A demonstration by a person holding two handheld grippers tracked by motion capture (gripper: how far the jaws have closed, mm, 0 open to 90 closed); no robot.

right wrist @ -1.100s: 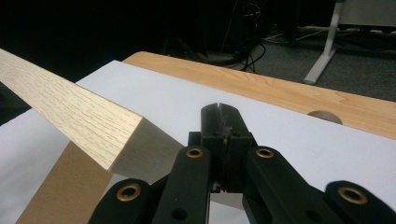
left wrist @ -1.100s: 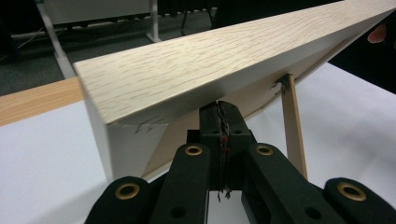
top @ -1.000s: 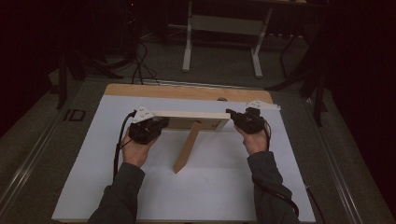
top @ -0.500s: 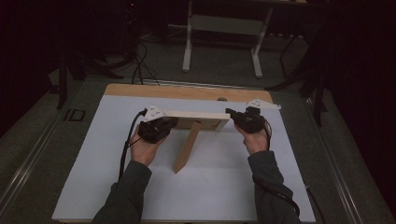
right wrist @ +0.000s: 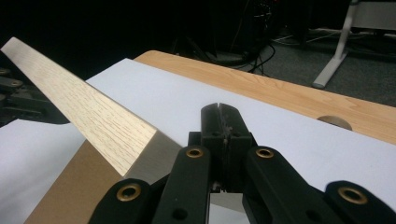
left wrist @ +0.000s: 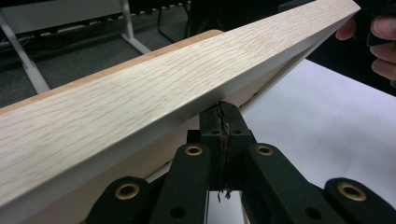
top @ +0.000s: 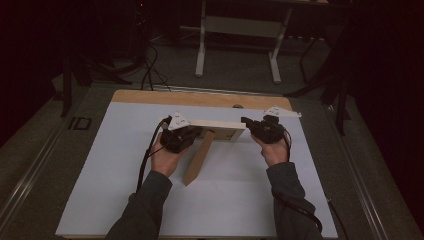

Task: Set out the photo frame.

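A light wooden picture frame (top: 217, 129) stands upright on the white sheet (top: 125, 165), propped by a brown back leg (top: 196, 161) that reaches toward me. My left gripper (top: 186, 136) is at the frame's left part, jaws shut and empty. In the left gripper view its tips (left wrist: 220, 112) sit just under the frame's pale edge (left wrist: 140, 107). My right gripper (top: 250, 124) is at the frame's right end, also shut with nothing between the jaws. In the right gripper view the tips (right wrist: 219, 114) lie beside the frame's end (right wrist: 135, 144).
The white sheet covers a wooden tabletop (top: 200, 97) with a round hole (top: 238, 106) at its far edge. Beyond the table stands a metal stand (top: 237, 35) on dark carpet, with cables (top: 147, 65) on the floor at the far left.
My left hand and gripper have slid to the right along the frame, now covering its left part. The right gripper has stayed where it was.
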